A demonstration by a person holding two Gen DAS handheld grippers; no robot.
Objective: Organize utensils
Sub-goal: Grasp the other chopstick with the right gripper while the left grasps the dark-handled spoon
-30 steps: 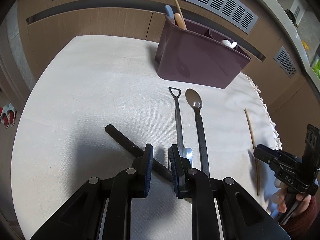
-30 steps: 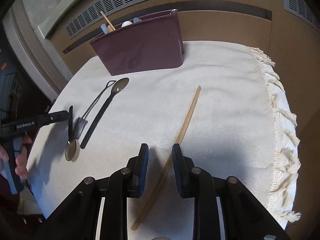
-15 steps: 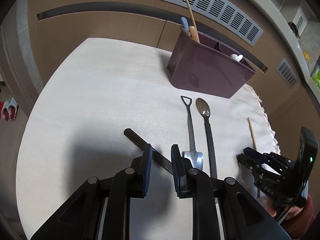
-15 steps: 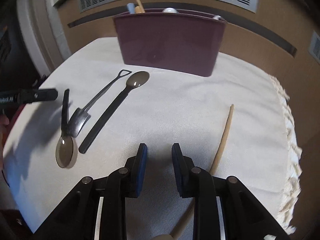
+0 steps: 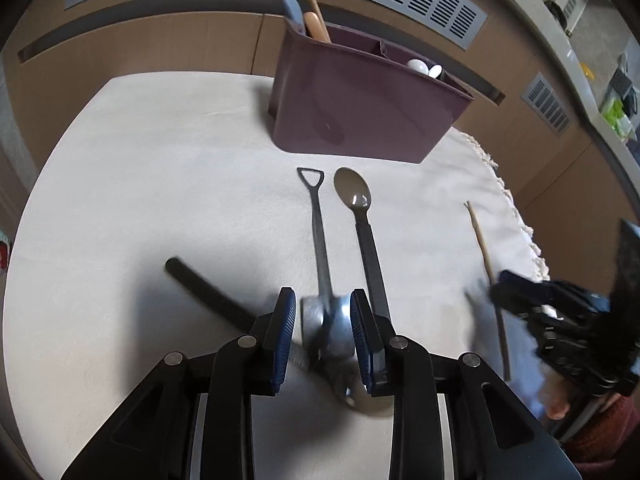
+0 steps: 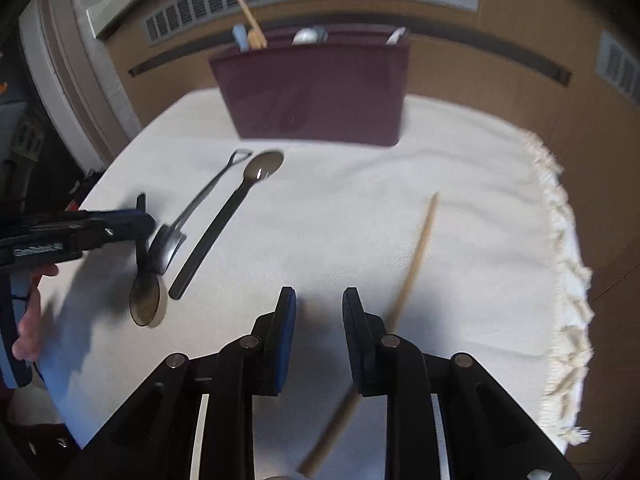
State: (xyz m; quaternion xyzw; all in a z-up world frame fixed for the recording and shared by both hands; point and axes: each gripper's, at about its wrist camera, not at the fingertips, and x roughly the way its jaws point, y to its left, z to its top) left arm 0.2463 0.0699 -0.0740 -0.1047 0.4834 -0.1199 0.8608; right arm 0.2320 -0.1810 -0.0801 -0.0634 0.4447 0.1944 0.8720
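Utensils lie on a cream cloth (image 5: 140,168) in front of a maroon holder (image 5: 360,108): a shovel-shaped metal spoon (image 5: 320,240), a dark spoon (image 5: 362,224) just beside it, a second dark spoon (image 6: 145,276) crossing under the shovel blade, and a wooden chopstick (image 6: 416,256) well apart to the right. The left gripper (image 5: 323,320) has its jaws spread on either side of the shovel blade, not touching it; the blade is smeared by blur. The right gripper (image 6: 318,308) is also spread, the chopstick passing under its right finger, whose lower end is blurred. The holder's contents are partly hidden by its wall: only a few handle tops show
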